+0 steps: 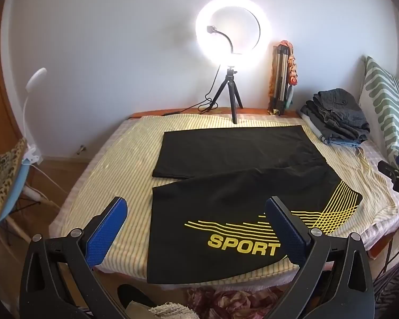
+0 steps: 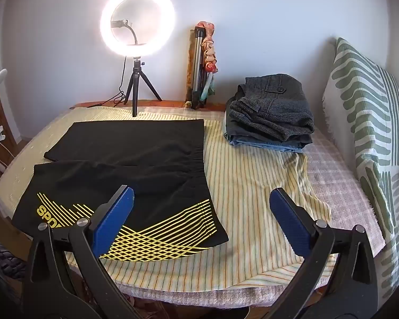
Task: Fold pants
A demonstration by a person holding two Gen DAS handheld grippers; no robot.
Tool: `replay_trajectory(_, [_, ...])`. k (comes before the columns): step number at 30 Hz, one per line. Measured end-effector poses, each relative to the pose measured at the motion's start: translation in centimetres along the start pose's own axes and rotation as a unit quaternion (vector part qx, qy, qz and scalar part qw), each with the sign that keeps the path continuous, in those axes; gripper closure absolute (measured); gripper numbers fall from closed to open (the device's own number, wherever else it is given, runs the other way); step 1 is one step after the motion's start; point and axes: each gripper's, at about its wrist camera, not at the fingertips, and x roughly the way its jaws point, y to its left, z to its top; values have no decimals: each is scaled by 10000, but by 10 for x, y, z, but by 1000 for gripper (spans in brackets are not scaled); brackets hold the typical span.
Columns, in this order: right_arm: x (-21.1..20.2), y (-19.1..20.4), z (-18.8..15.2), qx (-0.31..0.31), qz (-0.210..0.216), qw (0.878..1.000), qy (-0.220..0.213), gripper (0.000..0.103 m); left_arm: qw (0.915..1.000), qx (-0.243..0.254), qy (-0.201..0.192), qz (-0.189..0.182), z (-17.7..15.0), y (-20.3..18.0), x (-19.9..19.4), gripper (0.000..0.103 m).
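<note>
Pants [image 1: 226,186]: spread flat, bed [image 1: 114,159] centre, waistband at 3 o'clock | handling: light, limp, likely slippery; pinch hem and waistband corners | left gripper [image 1: 196,228], right gripper [image 2: 202,220]: jaws wide apart, empty.

Pants [image 1: 226,175]: matt black cloth, smooth, with yellow printed lines and lettering; bed sheet [image 2: 252,186]: striped woven cloth, lightly wrinkled; left gripper [image 1: 196,228] and right gripper [image 2: 202,218]: matt black plastic arms, blue textured pads [image 1: 106,234]; folded clothes [image 2: 274,106] at 2 o'clock of the pants: coarse grey cloth over denim.
</note>
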Motion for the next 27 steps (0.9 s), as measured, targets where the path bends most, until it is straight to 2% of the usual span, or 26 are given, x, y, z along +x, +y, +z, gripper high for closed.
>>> replay_trajectory(3, [0, 1, 0, -5, 7, 10000, -11, 0, 10000, -14, -25, -14, 3, 1, 3, 0])
replay_trajectory(4, [0, 0, 0, 10, 11, 10000, -6, 0, 9998, 31, -162, 119, 4, -6, -5, 0])
replay_trajectory(9, [-1, 1, 1, 26, 25, 10000, -19, 0, 9996, -86, -260, 26, 7, 2, -10, 0])
replay_trajectory(27, [-2, 6, 3, 61, 96, 9999, -34, 0, 9995, -124, -291, -4, 7, 0, -11, 0])
